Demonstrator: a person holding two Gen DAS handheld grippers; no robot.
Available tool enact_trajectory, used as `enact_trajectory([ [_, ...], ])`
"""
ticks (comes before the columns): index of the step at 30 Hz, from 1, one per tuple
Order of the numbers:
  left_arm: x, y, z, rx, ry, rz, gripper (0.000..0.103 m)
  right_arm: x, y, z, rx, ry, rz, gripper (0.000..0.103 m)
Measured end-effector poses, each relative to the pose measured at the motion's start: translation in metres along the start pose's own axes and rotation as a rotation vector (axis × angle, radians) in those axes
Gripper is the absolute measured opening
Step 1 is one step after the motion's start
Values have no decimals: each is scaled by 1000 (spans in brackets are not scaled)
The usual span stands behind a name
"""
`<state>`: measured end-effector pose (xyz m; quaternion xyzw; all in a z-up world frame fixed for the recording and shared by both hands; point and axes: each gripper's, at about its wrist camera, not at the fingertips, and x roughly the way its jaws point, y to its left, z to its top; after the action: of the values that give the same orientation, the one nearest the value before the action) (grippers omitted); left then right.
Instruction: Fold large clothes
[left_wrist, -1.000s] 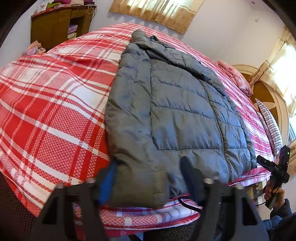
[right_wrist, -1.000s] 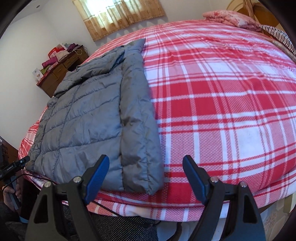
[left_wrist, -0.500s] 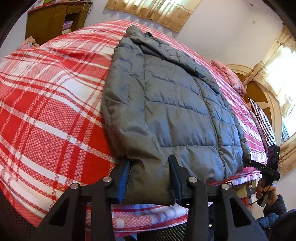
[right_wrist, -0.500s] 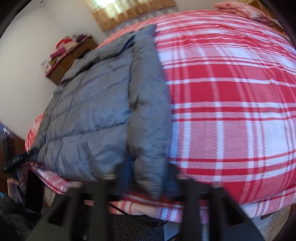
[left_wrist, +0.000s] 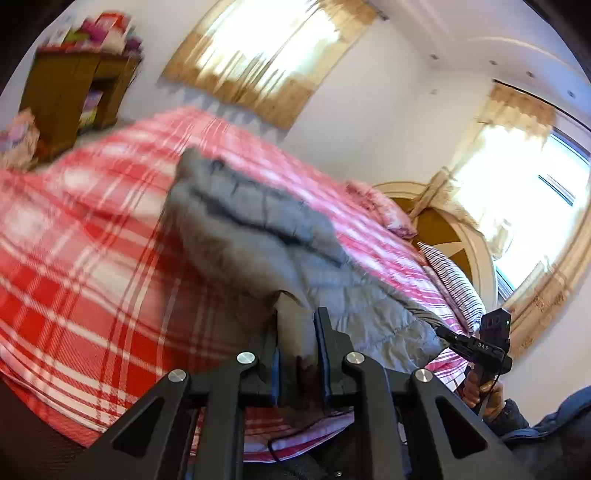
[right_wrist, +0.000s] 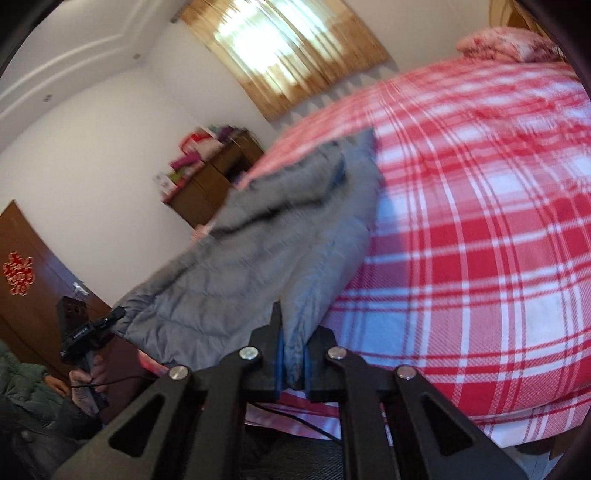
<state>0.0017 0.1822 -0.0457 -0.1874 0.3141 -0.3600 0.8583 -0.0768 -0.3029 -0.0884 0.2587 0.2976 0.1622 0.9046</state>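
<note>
- Left gripper (left_wrist: 298, 350): jaws just closed, clamped on the grey puffer jacket (left_wrist: 258, 236) hem, frame bottom centre.
- Right gripper (right_wrist: 293, 354): jaws likewise pinching the hem above the plaid bed (right_wrist: 480, 240).

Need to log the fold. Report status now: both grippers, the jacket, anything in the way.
Left gripper and right gripper just closed, each shut on the grey puffer jacket hem. Hem raised off the red plaid bed. Nothing in the way.

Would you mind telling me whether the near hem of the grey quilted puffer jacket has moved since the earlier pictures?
Yes. The grey quilted puffer jacket has risen at its near hem, off the red plaid bedspread, pinched in both grippers.
</note>
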Motion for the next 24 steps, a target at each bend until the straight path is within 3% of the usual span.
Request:
enact_trajectory([
  [5,-40,-39,21,41,-91,-87,16,-47,31,24,-59,-115,50,11],
  [11,-54,-59,69,47,-156,-90,16,-76,48,85,-67,-276,93,11],
  [15,-30,-37,113,-40,-172,-19,16,-40,46,141,-76,-296,64,11],
  [18,7,3,145,-153,-167,45,16,6,32,182,-36,-281,34,11],
  [21,47,44,169,-226,-167,125,16,66,17,221,-18,-254,-39,11],
  [24,93,75,188,-232,-141,211,16,120,-3,240,1,-226,-124,11],
])
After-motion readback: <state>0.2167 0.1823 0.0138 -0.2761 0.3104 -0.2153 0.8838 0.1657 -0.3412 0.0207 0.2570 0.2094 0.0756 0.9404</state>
